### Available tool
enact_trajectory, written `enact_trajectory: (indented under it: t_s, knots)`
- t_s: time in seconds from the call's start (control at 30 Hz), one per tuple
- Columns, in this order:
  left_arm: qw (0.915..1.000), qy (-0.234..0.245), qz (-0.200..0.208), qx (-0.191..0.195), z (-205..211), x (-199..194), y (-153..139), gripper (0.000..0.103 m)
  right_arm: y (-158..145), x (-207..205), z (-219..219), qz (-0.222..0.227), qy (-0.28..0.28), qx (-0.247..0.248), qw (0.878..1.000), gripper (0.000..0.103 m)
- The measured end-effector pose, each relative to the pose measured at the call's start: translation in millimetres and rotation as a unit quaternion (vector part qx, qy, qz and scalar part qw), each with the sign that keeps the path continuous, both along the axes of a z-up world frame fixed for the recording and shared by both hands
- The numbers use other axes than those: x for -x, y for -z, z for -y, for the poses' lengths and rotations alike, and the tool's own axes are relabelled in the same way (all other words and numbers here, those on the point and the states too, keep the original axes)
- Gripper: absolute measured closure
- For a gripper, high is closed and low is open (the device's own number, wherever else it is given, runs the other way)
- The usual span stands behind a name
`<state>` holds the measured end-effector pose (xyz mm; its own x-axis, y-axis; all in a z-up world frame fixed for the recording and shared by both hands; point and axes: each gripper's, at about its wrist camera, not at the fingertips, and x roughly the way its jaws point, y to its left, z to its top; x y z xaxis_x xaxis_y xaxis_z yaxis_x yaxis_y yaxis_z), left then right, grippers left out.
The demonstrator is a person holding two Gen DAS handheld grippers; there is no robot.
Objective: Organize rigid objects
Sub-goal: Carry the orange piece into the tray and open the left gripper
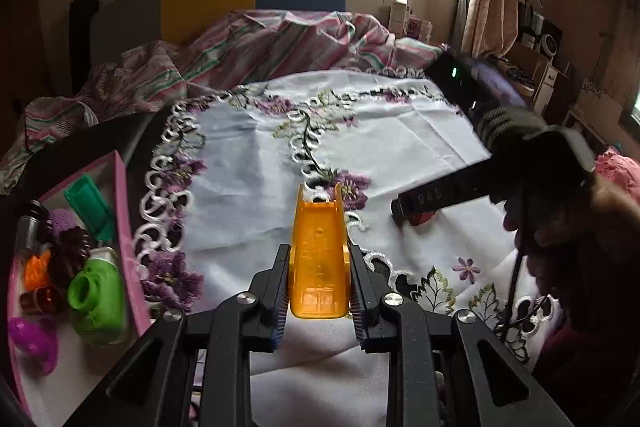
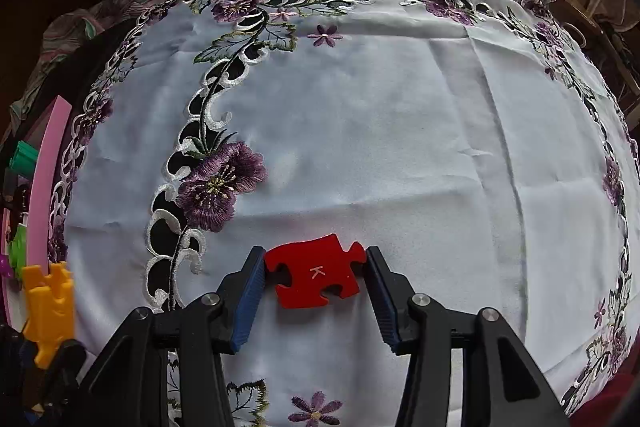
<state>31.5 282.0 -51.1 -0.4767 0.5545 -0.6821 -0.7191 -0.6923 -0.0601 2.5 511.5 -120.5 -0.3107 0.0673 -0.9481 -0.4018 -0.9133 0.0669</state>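
Pink box (image 1: pixel 124 211) part filled; left gripper (image 1: pixel 318 291) clamps the orange piece (image 1: pixel 319 259), right gripper (image 2: pixel 316 287) pinches the red puzzle piece (image 2: pixel 316 277) — both left to box.

A white letter "K" is showing on the flat red jigsaw-shaped piece (image 2: pixel 318 275), while pale characters reading roughly "DAS" are showing on the black body of the right gripper (image 1: pixel 432 195), partly blurred.
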Motion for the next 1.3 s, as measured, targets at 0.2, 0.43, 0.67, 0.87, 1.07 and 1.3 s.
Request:
enact_trajectory:
  t_s: [0.2, 0.43, 0.67, 0.87, 1.07, 1.3]
  knots:
    - [0.9994, -0.021, -0.018, -0.022, 27, -2, -31, 0.077, 2, -1, 0, 0.005, -0.007, -0.011, 1.000, 0.053]
    - [0.9970, -0.064, -0.018, -0.040, 67, 5, -52, 0.077, 6, 2, 3, 0.005, -0.016, -0.023, 1.000, 0.053]
    - [0.9916, -0.120, -0.023, -0.041, 110, 17, -58, 0.077, 9, -1, 4, 0.003, -0.020, -0.029, 0.999, 0.053]
    - [0.9849, -0.170, -0.009, -0.030, 144, 32, -44, 0.077, 11, 5, 15, 0.005, -0.031, -0.048, 0.998, 0.053]
    - [0.9774, -0.211, 0.004, -0.014, 170, 45, -28, 0.077, 8, 2, 31, 0.007, -0.040, -0.064, 0.997, 0.053]
    - [0.9714, -0.237, 0.011, 0.004, 191, 52, -14, 0.077, -3, -12, 41, 0.006, -0.044, -0.067, 0.997, 0.053]
